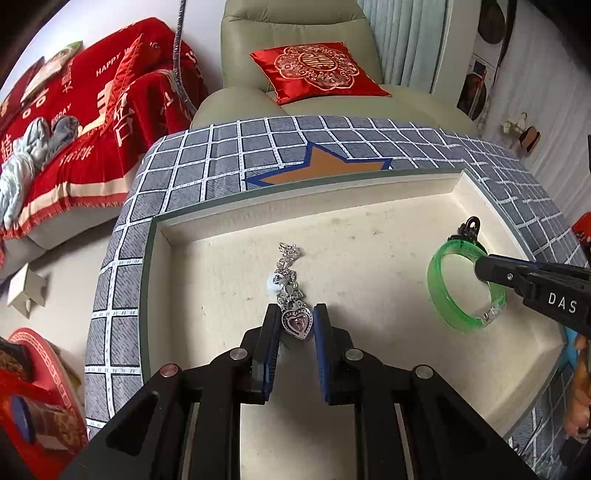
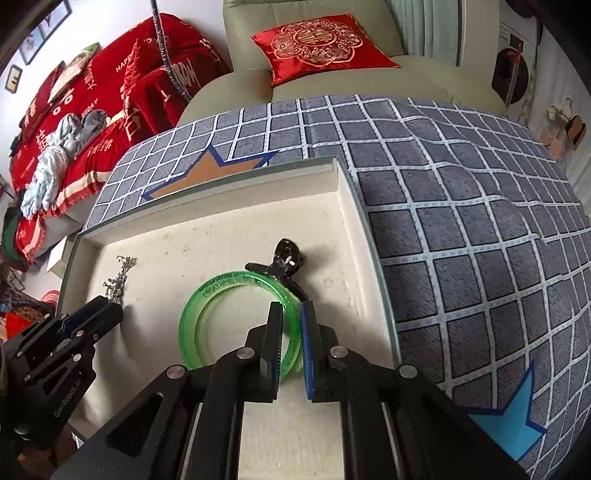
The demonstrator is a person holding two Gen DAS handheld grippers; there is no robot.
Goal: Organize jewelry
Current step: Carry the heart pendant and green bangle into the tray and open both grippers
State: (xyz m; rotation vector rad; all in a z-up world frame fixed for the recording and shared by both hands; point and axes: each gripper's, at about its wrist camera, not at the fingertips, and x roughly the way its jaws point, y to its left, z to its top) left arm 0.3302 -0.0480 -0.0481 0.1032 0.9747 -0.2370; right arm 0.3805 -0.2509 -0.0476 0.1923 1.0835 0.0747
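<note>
A cream-lined tray (image 1: 369,236) sits on a checked cloth. My left gripper (image 1: 297,314) is shut on the pink heart pendant (image 1: 297,325) of a silver charm chain (image 1: 288,273), which stretches away across the tray floor. A green bangle (image 1: 436,291) lies at the tray's right side, and my right gripper (image 1: 480,266) is shut on its far rim. In the right wrist view the right gripper (image 2: 291,308) pinches the green bangle (image 2: 192,321), with a black hair claw clip (image 2: 284,262) just beyond it. The left gripper (image 2: 110,312) and silver chain (image 2: 120,277) show at the left.
The grey checked cloth (image 1: 221,158) bears an orange star (image 1: 321,166) behind the tray and a blue star (image 2: 517,424) at the right. Beyond stand a pale armchair (image 1: 295,22) with a red cushion (image 1: 317,70) and a red-covered sofa (image 1: 92,110).
</note>
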